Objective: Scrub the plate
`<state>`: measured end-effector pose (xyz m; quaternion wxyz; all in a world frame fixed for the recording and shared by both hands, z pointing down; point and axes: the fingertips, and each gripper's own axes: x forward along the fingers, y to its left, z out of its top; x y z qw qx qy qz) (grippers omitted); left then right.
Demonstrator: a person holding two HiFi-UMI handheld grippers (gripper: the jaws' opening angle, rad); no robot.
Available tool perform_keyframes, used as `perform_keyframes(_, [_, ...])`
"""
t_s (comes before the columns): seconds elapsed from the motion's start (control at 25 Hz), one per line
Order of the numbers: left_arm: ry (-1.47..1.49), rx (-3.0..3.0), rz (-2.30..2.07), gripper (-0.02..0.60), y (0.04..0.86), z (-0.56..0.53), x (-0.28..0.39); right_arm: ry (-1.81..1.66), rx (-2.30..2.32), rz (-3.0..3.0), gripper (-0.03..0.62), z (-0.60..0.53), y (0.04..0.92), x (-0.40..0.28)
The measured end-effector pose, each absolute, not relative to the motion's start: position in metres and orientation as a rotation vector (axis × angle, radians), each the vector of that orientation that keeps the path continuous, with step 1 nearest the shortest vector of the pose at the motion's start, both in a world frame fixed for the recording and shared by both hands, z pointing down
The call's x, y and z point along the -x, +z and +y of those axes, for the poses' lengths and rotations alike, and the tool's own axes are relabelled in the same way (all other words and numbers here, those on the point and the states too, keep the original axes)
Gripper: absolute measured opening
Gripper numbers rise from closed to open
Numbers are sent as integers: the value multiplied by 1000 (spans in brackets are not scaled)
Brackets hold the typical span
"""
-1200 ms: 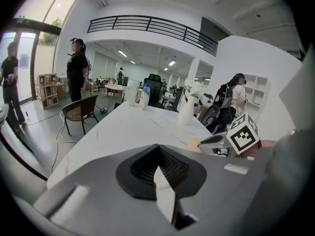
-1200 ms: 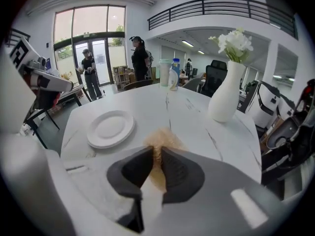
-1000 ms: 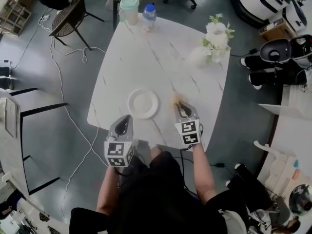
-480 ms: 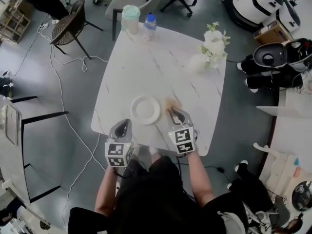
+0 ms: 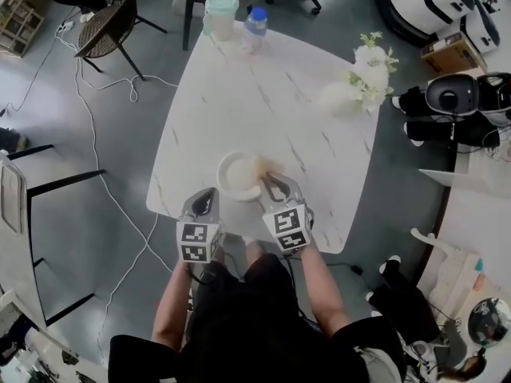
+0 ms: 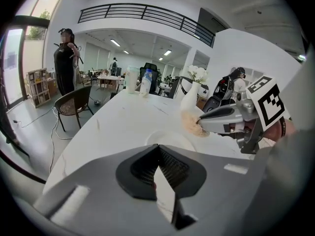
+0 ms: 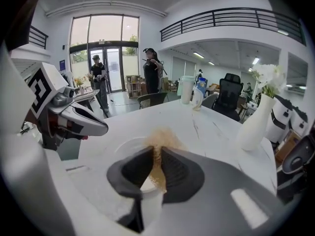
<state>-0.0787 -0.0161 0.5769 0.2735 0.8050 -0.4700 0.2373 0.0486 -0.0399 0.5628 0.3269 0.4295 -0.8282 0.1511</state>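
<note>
A white round plate lies near the front edge of the white marble table. My right gripper is shut on a tan fibrous scrubber, which sits over the plate's right part. In the right gripper view the scrubber is pinched between the jaws above the plate. My left gripper hovers at the table's front edge just left of the plate, jaws together with nothing in them. The left gripper view shows the plate ahead and the right gripper with the scrubber.
A white vase with flowers stands at the right of the table. A mint-lidded cup and a bottle stand at the far edge. Chairs and cables are on the floor to the left.
My right gripper has carried the scrubber leftwards from the bare table beside the plate onto the plate. The left gripper has stayed near the front edge.
</note>
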Motion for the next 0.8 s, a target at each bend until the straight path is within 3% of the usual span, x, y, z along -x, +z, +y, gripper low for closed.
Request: perform_keyframes(0.8, [666,-2092,-1209,8,637,-23,73,407,-1024,-2129,54,-60,609,-27])
